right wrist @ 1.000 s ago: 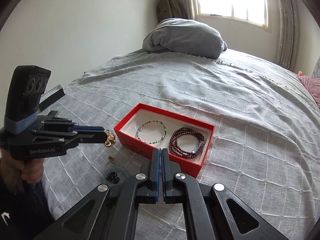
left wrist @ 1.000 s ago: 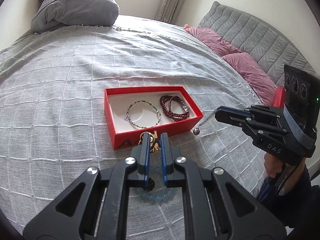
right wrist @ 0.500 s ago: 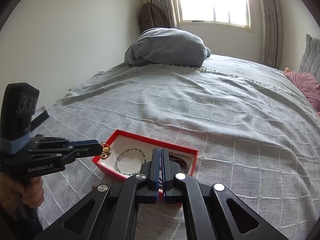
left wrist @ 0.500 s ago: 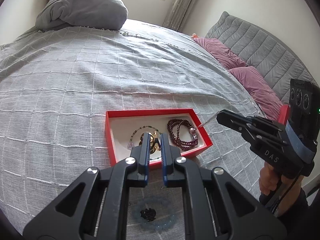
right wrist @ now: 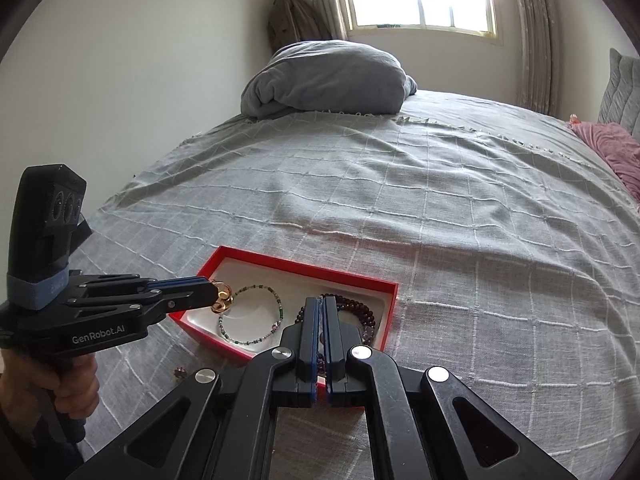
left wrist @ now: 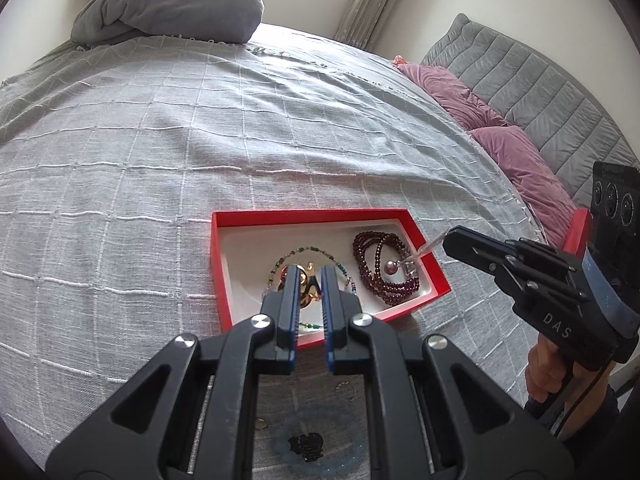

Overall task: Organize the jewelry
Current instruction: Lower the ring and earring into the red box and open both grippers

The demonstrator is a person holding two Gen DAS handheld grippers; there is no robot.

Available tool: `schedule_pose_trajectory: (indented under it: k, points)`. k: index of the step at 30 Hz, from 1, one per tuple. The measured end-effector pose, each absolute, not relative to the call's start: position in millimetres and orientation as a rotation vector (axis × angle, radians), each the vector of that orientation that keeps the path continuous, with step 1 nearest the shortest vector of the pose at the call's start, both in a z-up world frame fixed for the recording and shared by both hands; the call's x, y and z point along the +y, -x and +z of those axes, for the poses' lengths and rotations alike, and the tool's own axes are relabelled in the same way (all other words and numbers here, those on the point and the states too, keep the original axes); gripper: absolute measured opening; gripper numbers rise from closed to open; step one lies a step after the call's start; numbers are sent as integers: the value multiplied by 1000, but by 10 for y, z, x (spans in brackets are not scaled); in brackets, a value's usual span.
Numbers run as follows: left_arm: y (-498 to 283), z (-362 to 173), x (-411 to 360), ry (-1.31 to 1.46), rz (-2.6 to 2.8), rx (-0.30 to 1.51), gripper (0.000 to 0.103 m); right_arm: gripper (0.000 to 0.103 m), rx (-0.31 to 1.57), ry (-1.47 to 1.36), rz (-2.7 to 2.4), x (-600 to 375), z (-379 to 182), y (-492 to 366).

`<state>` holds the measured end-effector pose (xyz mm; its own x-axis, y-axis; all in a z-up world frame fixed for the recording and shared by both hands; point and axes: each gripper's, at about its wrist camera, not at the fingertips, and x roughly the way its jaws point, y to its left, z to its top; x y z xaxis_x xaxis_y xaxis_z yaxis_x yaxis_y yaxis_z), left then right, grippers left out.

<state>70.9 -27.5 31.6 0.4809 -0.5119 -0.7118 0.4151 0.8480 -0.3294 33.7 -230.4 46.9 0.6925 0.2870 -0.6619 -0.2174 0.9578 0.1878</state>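
Over the red box (left wrist: 434, 276), both hand-held grippers pinch pieces, left (left wrist: 307, 276) a gold earring (right wrist: 222, 298), right (left wrist: 446, 241) a pearl pin (left wrist: 390, 267), awaiting release.

Left tongs (left wrist: 306, 280) nearly closed, pinching – right tongs (right wrist: 319, 304) fully closed, seemingly pinching too

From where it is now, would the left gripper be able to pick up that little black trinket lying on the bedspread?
Probably not right away. The left gripper is shut on a gold earring over the red box, and the black trinket lies on the bedspread behind its fingertips. It would need to release and pull back first.
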Motion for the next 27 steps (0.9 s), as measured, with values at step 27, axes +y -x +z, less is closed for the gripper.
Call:
schedule_pose_trajectory:
  k: [27]
  points:
    - [-727,329,-183,146,-565,914,11,7,794,-167,245,-2455,449,-359]
